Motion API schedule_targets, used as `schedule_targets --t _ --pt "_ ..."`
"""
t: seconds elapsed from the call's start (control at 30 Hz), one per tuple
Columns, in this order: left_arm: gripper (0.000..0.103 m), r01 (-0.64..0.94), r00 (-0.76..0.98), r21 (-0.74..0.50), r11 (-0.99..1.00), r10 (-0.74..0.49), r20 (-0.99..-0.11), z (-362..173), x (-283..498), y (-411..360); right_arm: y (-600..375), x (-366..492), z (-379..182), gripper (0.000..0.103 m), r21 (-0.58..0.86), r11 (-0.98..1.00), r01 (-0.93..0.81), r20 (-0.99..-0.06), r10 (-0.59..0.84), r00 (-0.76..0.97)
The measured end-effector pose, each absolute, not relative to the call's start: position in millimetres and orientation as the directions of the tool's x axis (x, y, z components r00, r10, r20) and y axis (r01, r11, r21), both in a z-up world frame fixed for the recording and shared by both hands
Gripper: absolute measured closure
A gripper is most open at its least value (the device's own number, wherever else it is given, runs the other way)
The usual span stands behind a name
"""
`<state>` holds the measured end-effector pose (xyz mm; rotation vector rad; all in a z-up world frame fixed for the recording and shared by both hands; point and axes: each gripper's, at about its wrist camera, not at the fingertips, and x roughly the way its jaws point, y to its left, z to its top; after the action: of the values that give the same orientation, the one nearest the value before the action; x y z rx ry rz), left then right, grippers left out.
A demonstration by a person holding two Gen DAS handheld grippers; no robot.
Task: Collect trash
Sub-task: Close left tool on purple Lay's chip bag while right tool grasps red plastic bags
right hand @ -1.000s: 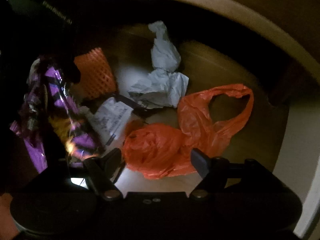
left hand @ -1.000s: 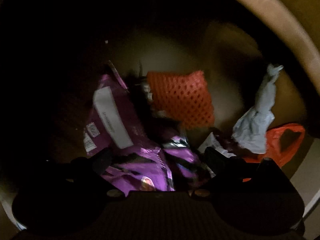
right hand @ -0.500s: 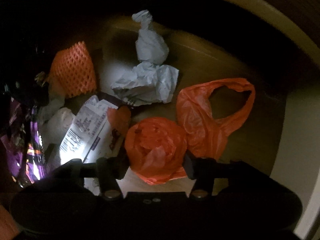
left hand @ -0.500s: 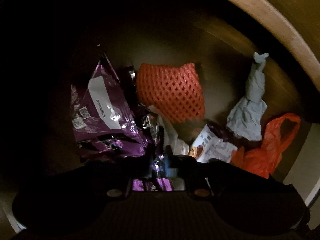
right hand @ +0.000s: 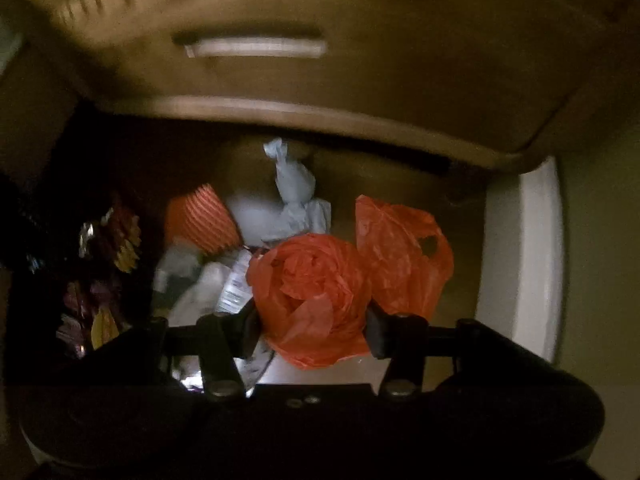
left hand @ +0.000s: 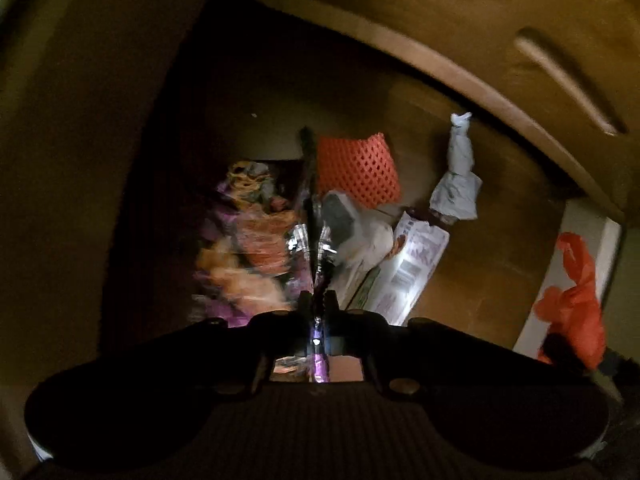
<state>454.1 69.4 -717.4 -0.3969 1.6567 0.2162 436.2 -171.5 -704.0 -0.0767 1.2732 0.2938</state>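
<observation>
Left claw (left hand: 316, 304) pinches a crinkled purple wrapper (left hand: 256, 240); right claw (right hand: 308, 320), closing, squeezes a bunched orange bag (right hand: 308, 292).

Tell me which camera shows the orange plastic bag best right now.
The right wrist view: the orange plastic bag fills the centre, bunched between the right tool, whose jaws are closing on it. The left wrist view shows only part of it, at the far right edge, small and blurred.

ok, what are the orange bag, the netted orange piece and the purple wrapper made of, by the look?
Orange bag: thin crinkled plastic film, semi-translucent folds. Netted orange piece: likely foam mesh sleeve, diamond holes, matte. Purple wrapper: probably metallised plastic film, silvery glints at its creased edge.
</observation>
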Motion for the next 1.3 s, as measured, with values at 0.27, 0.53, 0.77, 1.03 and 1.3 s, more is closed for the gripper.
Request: schedule_targets --t 0.27,0.53,0.77,1.03,1.3 --pt "0.101 -0.349 0.013 -0.158 0.924 -0.163 -0.986 -610.1 429.0 90.9 -171.8 414.9 -589.4 0.054 0.158 0.966 -0.204 -0.924 0.217 0.314" --pt "0.101 -0.187 0.12 -0.229 0.955 -0.209 -0.971 -506.1 422.3 94.7 -154.2 401.8 -473.6 0.054 0.178 0.954 -0.243 -0.894 0.26 0.365" --pt "0.1 0.008 0.122 -0.276 0.961 -0.275 -0.954 -544.7 426.4 64.0 -152.8 388.7 -480.5 0.054 0.148 0.952 -0.268 -0.9 0.242 0.362" --pt "0.031 0.01 0.092 -0.28 0.96 -0.28 -0.956 -652.9 420.9 27.9 -164.1 379.7 -573.2 0.054 0.173 0.96 -0.221 -0.922 0.236 0.306" --pt "0.031 0.027 -0.005 -0.288 0.957 -0.288 -0.958 -754.0 433.4 21.6 -181.8 379.3 -649.6 0.054 0.201 0.963 -0.181 -0.933 0.244 0.263"
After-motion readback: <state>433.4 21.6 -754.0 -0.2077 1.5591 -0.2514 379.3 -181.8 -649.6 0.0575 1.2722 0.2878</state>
